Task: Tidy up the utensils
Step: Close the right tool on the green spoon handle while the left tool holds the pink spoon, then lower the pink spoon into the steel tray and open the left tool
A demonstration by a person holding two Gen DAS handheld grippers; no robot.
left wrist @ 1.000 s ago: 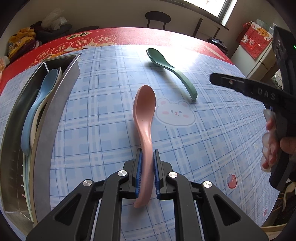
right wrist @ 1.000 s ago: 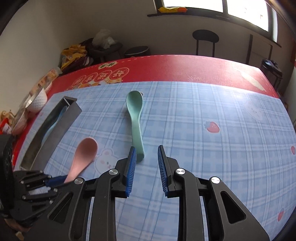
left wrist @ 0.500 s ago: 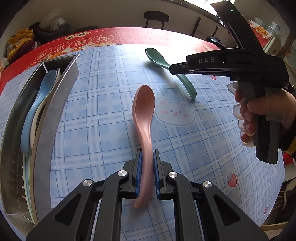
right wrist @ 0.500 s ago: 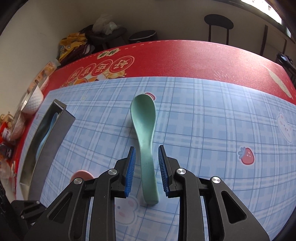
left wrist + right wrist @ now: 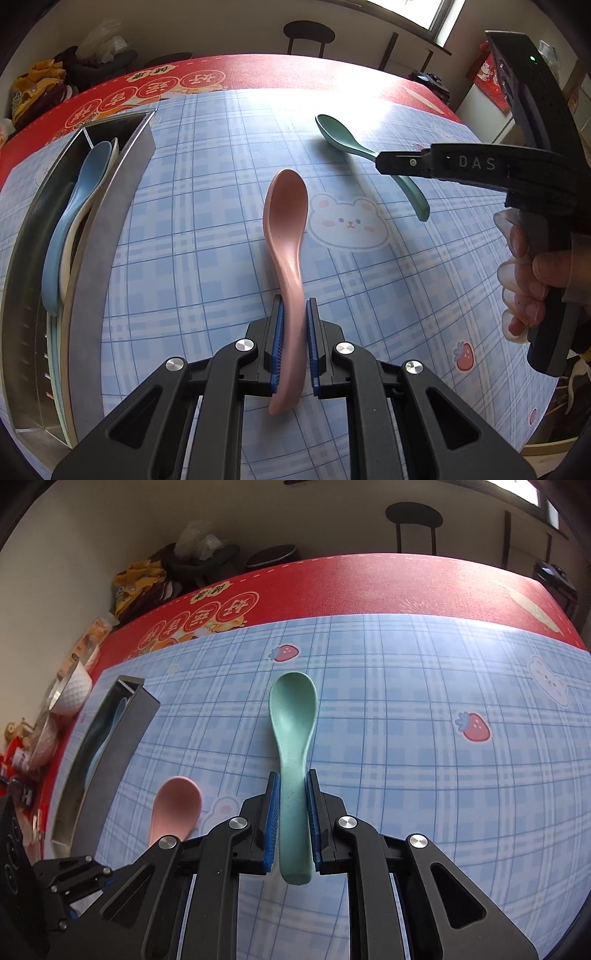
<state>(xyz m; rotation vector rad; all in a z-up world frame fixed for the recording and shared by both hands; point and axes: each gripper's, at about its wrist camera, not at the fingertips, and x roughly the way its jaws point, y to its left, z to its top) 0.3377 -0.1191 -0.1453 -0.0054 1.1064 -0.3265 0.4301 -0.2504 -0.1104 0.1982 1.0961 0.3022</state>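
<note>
Right gripper (image 5: 291, 834) just closed onto green spoon (image 5: 293, 738); left gripper (image 5: 294, 347) clamps pink spoon (image 5: 286, 236).

The one text that reads clearly is "DAS", in pale capital letters on the black side of the right gripper (image 5: 380, 162), seen from the left wrist view, just behind its fingers. Farther back from it, the red mat (image 5: 258, 74) that covers the far part of the worktop bears a row of round medallions (image 5: 155, 88), each with a single Chinese character in red, but the characters are upside down and too distorted to read. The red hanging (image 5: 489, 79) behind that gripper shows only a cat figure.
</note>
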